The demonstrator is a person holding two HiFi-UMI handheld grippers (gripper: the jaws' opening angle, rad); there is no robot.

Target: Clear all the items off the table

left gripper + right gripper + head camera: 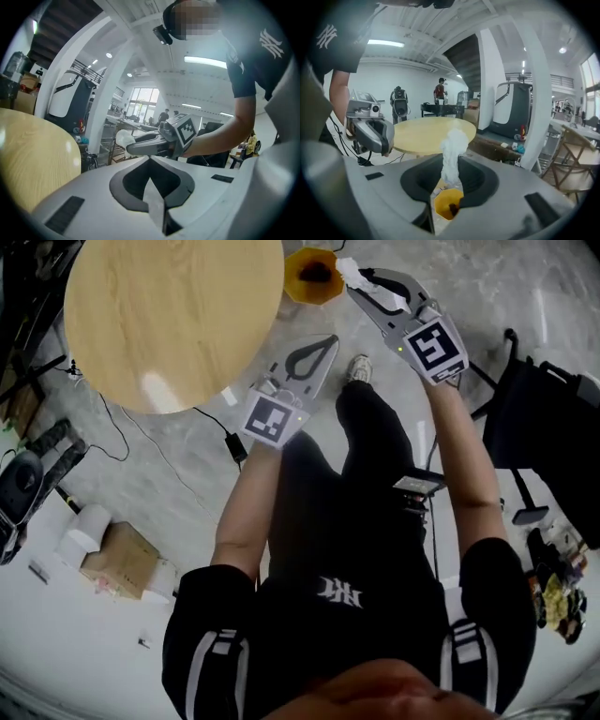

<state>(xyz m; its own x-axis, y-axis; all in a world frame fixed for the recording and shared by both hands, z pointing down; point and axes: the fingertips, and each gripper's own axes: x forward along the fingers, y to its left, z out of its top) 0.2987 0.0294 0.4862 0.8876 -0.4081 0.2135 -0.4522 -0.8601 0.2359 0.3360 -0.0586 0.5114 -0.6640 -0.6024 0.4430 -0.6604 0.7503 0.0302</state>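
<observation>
Crumpled white tissue point(349, 271) stands pinched between the jaws of my right gripper point(359, 289), which are drawn in narrow around it, its loose end sticking up past the tips. In the right gripper view the tissue point(452, 154) hangs directly above a yellow bin point(447, 204) on the grey floor, clear of it, with a small dark object lying in the bin's bottom. From my head view the bin point(292, 268) sits just beside the far edge of the round wooden table point(173, 315), and the tissue is off the table, over the bin's right side. My left gripper point(328, 341) is held lower and nearer my body, between the table and my legs, its jaws closed together and pointing toward the bin.
</observation>
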